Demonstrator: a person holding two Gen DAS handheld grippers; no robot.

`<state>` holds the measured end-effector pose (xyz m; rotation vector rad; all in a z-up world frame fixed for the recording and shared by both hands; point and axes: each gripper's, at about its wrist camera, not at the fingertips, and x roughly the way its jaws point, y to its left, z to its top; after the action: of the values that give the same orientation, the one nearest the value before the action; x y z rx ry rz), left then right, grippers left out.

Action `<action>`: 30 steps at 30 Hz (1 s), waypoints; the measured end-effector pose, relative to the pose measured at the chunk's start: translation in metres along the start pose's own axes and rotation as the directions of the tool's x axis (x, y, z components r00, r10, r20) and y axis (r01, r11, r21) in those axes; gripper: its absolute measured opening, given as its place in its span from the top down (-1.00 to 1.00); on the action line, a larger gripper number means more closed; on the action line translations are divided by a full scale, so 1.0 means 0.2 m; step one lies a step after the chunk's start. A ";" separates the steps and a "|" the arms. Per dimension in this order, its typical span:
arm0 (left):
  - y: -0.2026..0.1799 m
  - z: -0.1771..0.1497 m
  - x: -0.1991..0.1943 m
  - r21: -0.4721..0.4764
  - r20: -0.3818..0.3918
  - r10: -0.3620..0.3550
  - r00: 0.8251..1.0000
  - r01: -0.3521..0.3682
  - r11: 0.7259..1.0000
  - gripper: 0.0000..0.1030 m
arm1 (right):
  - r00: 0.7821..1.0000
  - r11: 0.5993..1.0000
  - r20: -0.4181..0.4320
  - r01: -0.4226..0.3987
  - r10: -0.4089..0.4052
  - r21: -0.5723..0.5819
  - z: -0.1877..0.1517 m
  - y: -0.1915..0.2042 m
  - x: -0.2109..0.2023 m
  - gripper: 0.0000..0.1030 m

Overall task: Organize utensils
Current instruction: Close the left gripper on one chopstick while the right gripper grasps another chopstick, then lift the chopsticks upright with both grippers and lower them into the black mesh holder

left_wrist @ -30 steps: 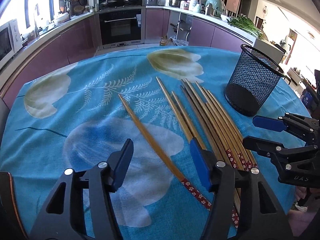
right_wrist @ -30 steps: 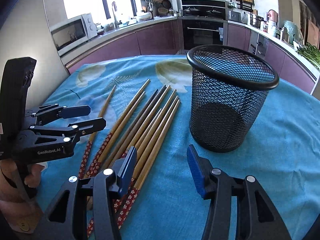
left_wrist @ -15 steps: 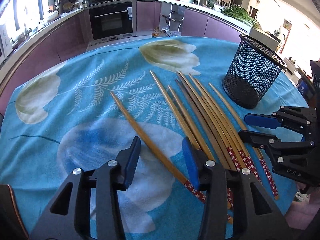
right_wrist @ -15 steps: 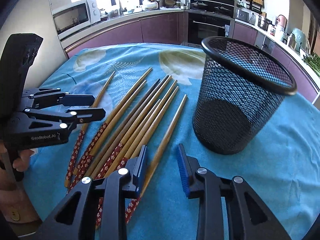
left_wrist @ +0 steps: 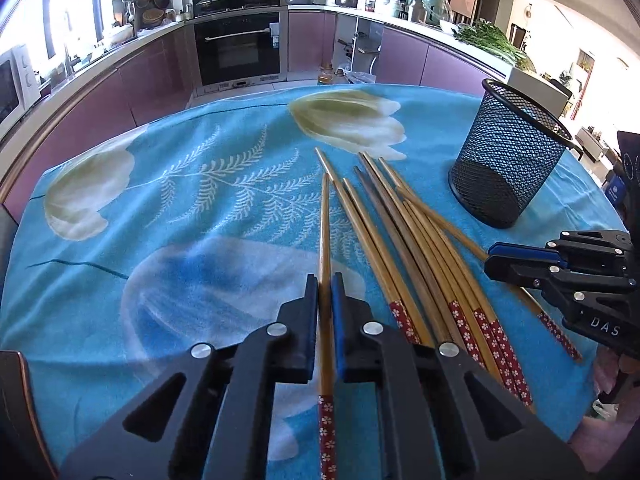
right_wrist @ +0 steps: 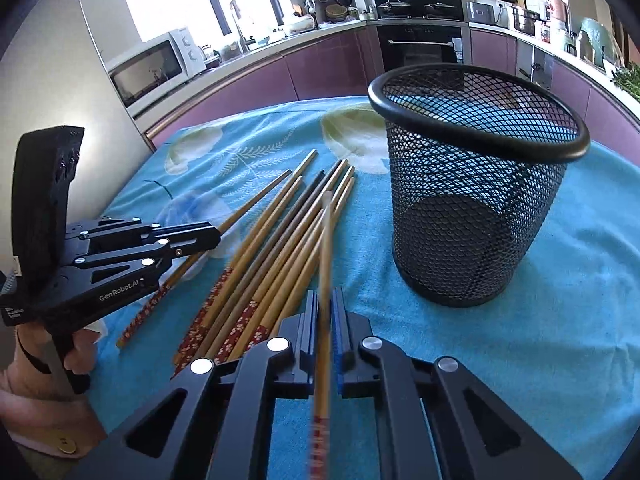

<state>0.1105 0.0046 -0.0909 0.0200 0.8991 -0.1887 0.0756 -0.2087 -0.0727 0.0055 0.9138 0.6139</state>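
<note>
Several wooden chopsticks with red flowered ends point(left_wrist: 420, 248) lie fanned on the blue flowered tablecloth point(left_wrist: 180, 208); they also show in the right wrist view point(right_wrist: 280, 256). My left gripper point(left_wrist: 325, 284) is shut on one chopstick point(left_wrist: 325, 232), which points away along the fingers. My right gripper point(right_wrist: 325, 300) is shut on another chopstick point(right_wrist: 325, 264), blurred and pointing forward. A black mesh cup point(right_wrist: 476, 208) stands upright and empty right of the pile, and shows in the left wrist view point(left_wrist: 506, 160). The right gripper appears in the left view point(left_wrist: 520, 260), the left gripper in the right view point(right_wrist: 192, 240).
The round table's far edge point(left_wrist: 240, 104) faces purple kitchen cabinets and an oven point(left_wrist: 238, 48). A microwave point(right_wrist: 152, 66) sits on the counter at the left. Bare tablecloth point(right_wrist: 580, 300) lies right of the cup.
Both grippers have closed, each on a chopstick. The left chopstick has swung from slanted to straight along the fingers. The right chopstick has been pulled from the pile's right side.
</note>
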 end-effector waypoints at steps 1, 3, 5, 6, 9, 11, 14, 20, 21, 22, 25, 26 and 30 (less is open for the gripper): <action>0.00 0.00 -0.02 0.001 0.004 -0.003 1.000 0.003 1.000 0.85 | 1.000 1.000 0.009 -0.008 0.008 -0.001 0.00 0.01 -0.02 0.89; 0.00 0.00 -0.05 0.001 0.014 -0.010 1.000 0.010 1.000 0.85 | 0.999 0.999 0.034 -0.033 0.033 -0.004 0.00 0.01 -0.06 0.89; 0.01 0.00 -0.10 -0.005 0.030 -0.033 0.999 0.033 0.999 0.85 | 0.996 0.999 0.068 -0.054 0.054 -0.010 0.00 0.02 -0.12 0.89; 0.01 0.01 -0.13 -0.007 0.038 -0.046 0.998 0.047 0.999 0.85 | 0.994 0.998 0.084 -0.064 0.065 -0.012 0.01 0.02 -0.15 0.89; 0.01 0.03 -0.22 -0.007 0.077 -0.088 0.993 0.089 0.996 0.85 | 0.987 0.996 0.135 -0.089 0.090 -0.010 0.01 0.00 -0.24 0.89; 0.01 0.06 -0.28 -0.005 0.103 -0.120 0.987 0.122 0.993 0.85 | 0.980 0.995 0.169 -0.103 0.103 -0.011 0.02 -0.01 -0.30 0.89; 0.00 0.09 -0.37 0.006 0.142 -0.171 0.975 0.172 0.985 0.85 | 0.970 0.994 0.216 -0.107 0.108 -0.016 0.03 0.00 -0.38 0.89; -0.04 0.15 -0.55 0.035 0.214 -0.248 0.945 0.247 0.968 0.85 | 0.948 0.993 0.295 -0.118 0.120 -0.023 0.07 -0.02 -0.50 0.89; -0.04 0.16 -0.57 0.039 0.228 -0.258 0.939 0.256 0.966 0.85 | 0.943 0.992 0.309 -0.124 0.125 -0.023 0.08 -0.02 -0.52 0.89; -0.04 0.18 -0.60 0.045 0.244 -0.272 0.931 0.270 0.962 0.85 | 0.937 0.992 0.325 -0.126 0.128 -0.027 0.08 -0.03 -0.55 0.89; -0.06 0.24 -0.66 0.055 0.283 -0.298 0.912 0.295 0.954 0.85 | 0.921 0.992 0.369 -0.120 0.127 -0.042 0.13 -0.04 -0.61 0.89; -0.07 0.26 -0.67 0.058 0.295 -0.305 0.905 0.302 0.952 0.85 | 0.915 0.992 0.383 -0.116 0.125 -0.047 0.15 -0.05 -0.64 0.89; -0.12 0.40 -0.72 0.075 0.344 -0.336 0.877 0.332 0.940 0.85 | 0.897 0.993 0.425 -0.102 0.119 -0.063 0.23 -0.08 -0.72 0.89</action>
<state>0.0815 -0.0052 0.0725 -0.1550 0.5348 -0.5067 0.0530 -0.2820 0.0584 0.1539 0.4745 0.7016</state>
